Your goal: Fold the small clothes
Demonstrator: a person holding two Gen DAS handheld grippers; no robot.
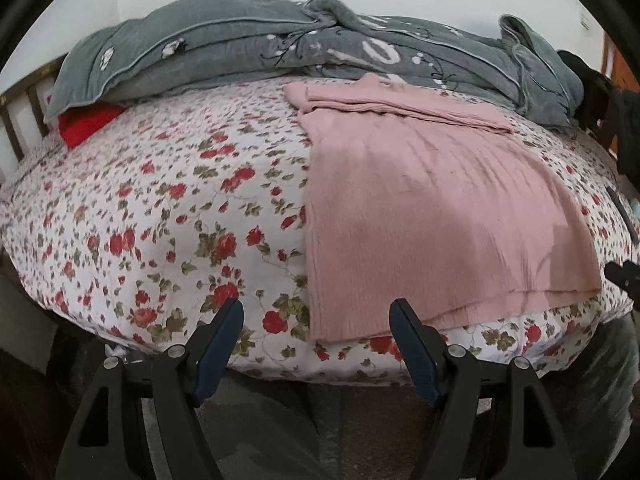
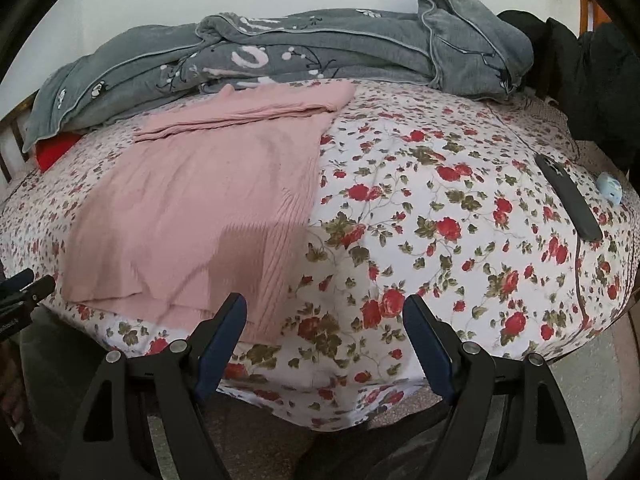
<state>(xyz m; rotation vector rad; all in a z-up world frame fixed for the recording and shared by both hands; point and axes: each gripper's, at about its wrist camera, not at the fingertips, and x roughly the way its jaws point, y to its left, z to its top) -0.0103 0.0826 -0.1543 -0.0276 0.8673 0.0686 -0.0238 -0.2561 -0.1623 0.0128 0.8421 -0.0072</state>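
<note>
On the bed [image 1: 160, 208], spread with a white sheet printed in red roses, lies a pink knitted garment [image 1: 432, 216], and it looks partway folded: its body is laid flat with the ribbing running toward the near edge, and a sleeve or upper part is turned across the far end as a narrower band. Near the hem a second layer shows under the top one, so at least one side seems already brought in, though how many folds are made cannot be told for sure. The lengthwise fold that would bring hem to collar appears not yet done, and the piece is not yet a compact stack. Both tools hang back at the near edge of the bed, touching nothing. The left hand-held gripper [image 1: 316, 344] has its jaws apart and empty, just in front of the garment's near left corner. The right hand-held gripper [image 2: 324, 340] is likewise spread and empty, with the garment's near right corner just left of it. Behind the garment a grey quilt [image 2: 280, 52] is heaped, with something red [image 1: 86, 126] under its end; a dark phone [image 2: 568, 198] lies well apart.
</note>
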